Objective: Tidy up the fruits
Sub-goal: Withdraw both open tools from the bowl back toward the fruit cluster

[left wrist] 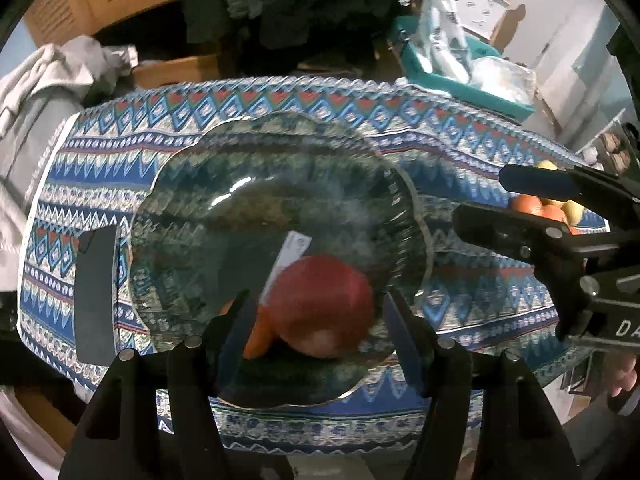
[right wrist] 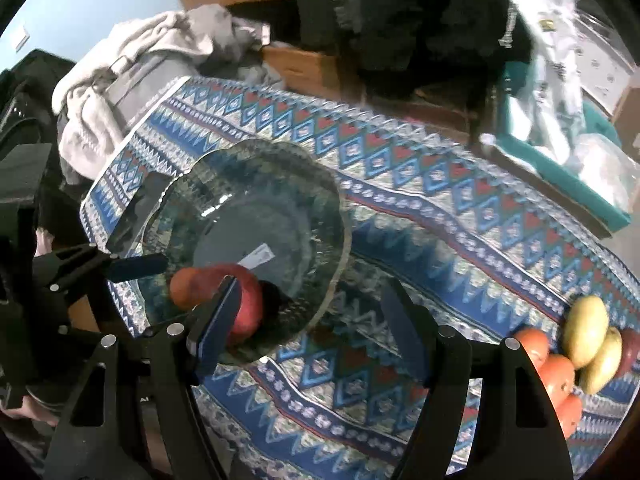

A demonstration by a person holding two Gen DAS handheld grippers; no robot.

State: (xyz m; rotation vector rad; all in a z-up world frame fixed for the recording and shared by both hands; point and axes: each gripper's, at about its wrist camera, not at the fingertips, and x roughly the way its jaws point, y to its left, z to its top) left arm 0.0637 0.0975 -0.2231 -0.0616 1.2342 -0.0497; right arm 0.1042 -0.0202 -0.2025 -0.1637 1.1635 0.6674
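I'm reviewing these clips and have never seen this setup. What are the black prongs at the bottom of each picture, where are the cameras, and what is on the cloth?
There is no robot. A person holds a two-finger gripper in each hand, with a fisheye camera on each looking along its fingers.

The left view shows the left gripper open over a glass bowl, straddling a red apple that lies in the bowl beside an orange fruit. The right gripper shows at that view's right edge.

The right view shows the right gripper, open and empty, above the patterned tablecloth. A pile of orange and yellow fruits waits on the cloth. Neither gripper holds anything.
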